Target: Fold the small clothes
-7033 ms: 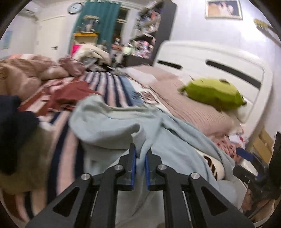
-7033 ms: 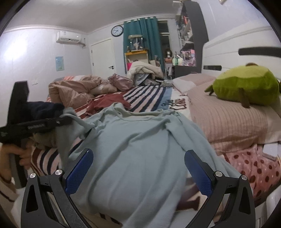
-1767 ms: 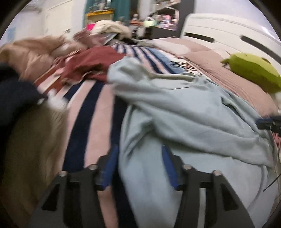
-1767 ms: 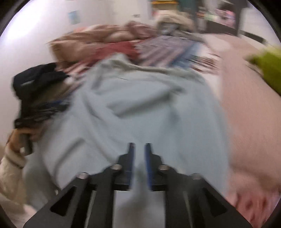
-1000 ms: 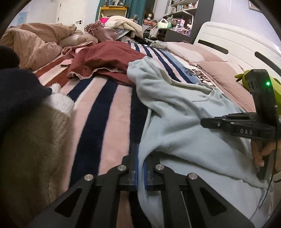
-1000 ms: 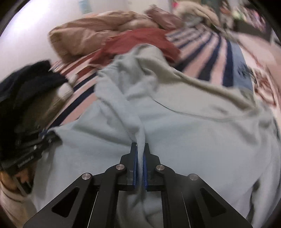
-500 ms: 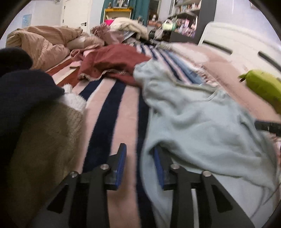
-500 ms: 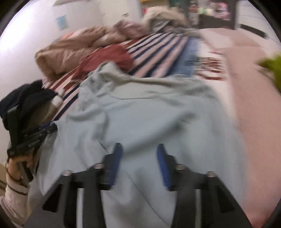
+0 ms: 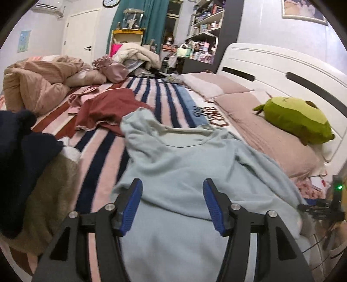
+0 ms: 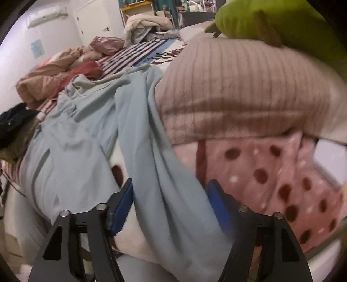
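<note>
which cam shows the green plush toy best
The left wrist view. There the green plush toy is whole and sharp, lying on the pink pillow by the white headboard. The right wrist view catches only its blurred underside, cut off at the top edge.

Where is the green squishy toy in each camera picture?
Left wrist view: the green plush toy lies at the right, on the pink ribbed pillow by the white headboard.
Right wrist view: the toy fills the top right corner, blurred, on the same pillow.
Shared landmark: the light blue top spread on the bed beside that pillow.
</note>
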The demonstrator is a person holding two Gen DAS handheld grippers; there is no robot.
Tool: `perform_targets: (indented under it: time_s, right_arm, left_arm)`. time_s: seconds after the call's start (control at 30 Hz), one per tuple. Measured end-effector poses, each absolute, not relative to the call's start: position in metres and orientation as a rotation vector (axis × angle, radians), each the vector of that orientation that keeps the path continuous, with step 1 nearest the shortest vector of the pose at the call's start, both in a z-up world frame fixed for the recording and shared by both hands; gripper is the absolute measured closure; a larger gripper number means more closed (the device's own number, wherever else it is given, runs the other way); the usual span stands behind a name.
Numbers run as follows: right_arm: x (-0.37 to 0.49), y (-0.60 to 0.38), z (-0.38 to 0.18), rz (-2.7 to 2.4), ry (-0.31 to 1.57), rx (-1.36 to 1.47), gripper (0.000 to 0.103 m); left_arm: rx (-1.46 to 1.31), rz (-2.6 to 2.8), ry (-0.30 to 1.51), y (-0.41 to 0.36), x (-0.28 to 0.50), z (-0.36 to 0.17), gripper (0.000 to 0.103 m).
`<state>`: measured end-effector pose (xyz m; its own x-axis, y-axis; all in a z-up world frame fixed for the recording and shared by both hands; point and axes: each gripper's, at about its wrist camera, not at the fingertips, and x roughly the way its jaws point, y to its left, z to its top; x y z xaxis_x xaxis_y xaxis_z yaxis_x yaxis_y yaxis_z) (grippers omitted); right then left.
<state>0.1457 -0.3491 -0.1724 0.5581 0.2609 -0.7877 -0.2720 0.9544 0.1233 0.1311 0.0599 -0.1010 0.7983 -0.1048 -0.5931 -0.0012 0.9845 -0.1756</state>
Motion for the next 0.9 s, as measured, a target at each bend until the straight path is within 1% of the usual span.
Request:
perform_targets:
  time_s: [0.03,0.07,0.1,0.27,0.43,0.57,0.67,0.77,0.8,0.83,0.9]
  right_arm:
    - [0.143,-0.348,-0.173,0.310,0.917,-0.028,0.066]
    - [0.142,-0.345,-0.173,0.312,0.904,-0.047,0.087]
    - [0.141,-0.343,-0.172,0.328,0.893,-0.046,0.096]
    - [0.138,-0.334,-0.155,0.281,0.806,-0.067,0.098]
    - [0.136,-0.307,-0.097,0.416,0.656,-0.011,0.098]
    - [0.140,-0.252,-0.070,0.661,0.655,0.012,0.098]
    - [0.151,-0.195,-0.084,0.736,0.711,-0.019,0.098]
    - [0.174,-0.148,-0.127,0.805,0.867,0.020,0.097]
    - [0.178,-0.136,-0.143,0.815,0.918,0.033,0.095]
    - [0.180,-0.130,-0.153,0.815,0.946,0.036,0.092]
    - [0.181,-0.123,-0.168,0.793,0.985,0.028,0.080]
  left_arm:
    - [-0.162,-0.057,0.642,0.055,0.130,-0.099,0.049]
    - [-0.154,-0.059,0.640,0.050,0.128,-0.097,0.049]
    - [-0.151,-0.064,0.639,0.046,0.128,-0.096,0.049]
    - [-0.147,-0.089,0.640,0.031,0.128,-0.093,0.049]
    - [-0.126,-0.076,0.629,0.027,0.124,-0.083,0.049]
    - [-0.145,-0.082,0.620,0.032,0.120,-0.074,0.049]
    - [-0.147,-0.056,0.606,0.036,0.111,-0.073,0.049]
    - [-0.118,-0.032,0.612,0.037,0.100,-0.077,0.048]
    - [-0.114,-0.025,0.613,0.039,0.096,-0.078,0.048]
    - [-0.117,-0.021,0.614,0.041,0.093,-0.079,0.047]
    - [-0.136,-0.010,0.609,0.046,0.084,-0.082,0.043]
